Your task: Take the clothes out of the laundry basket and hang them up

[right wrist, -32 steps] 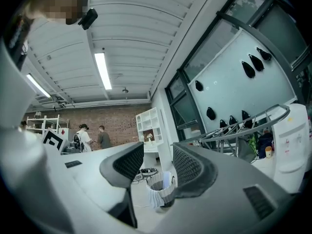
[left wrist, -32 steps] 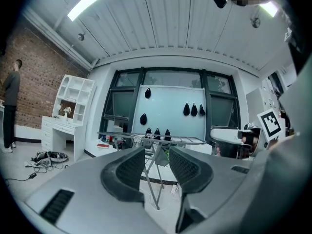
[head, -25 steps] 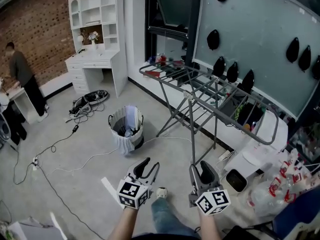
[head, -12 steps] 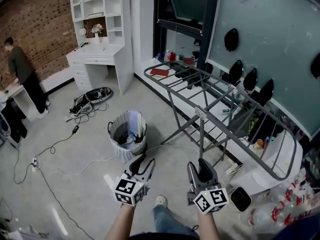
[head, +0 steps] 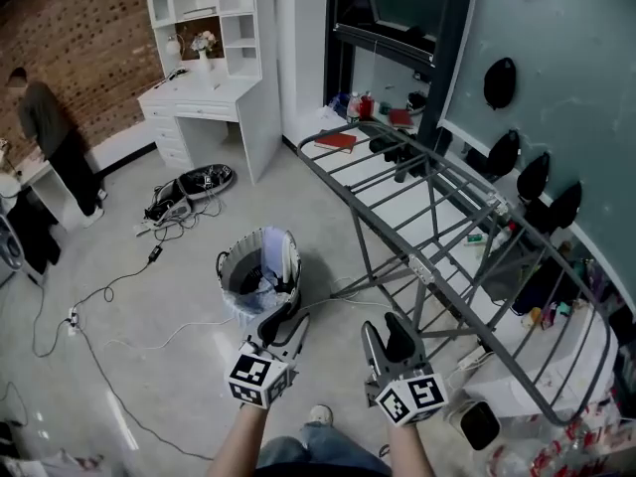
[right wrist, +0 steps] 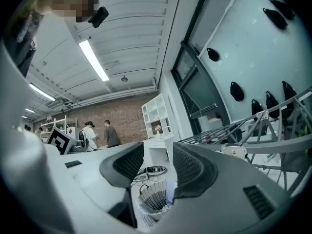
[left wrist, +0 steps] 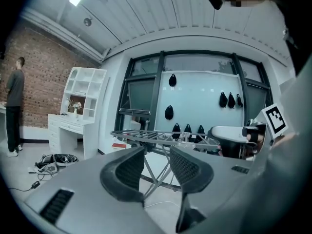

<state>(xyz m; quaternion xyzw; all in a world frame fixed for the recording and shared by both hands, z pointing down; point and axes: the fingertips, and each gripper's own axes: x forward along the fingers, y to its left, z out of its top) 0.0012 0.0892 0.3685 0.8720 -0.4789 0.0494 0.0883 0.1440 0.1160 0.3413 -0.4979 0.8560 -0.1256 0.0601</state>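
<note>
Clothes [head: 270,264] sit in the laundry basket [head: 238,302] on the floor beside the drying rack [head: 429,181], as the left tool [head: 282,322] and right tool [head: 384,330], each bearing a square-marker cube, hover nearby with jaws apart, empty.

Floor [head: 129,366]: grey, smooth concrete. Standing on it:
- round laundry basket [head: 231,291], pale-walled, cloth inside
- grey drying rack [head: 421,269] on splayed legs, just beside the basket
- white table [head: 224,89] with shelves, at the wall
- heap of black gear [head: 189,185]
- loose cables [head: 117,284] trailing left
</note>
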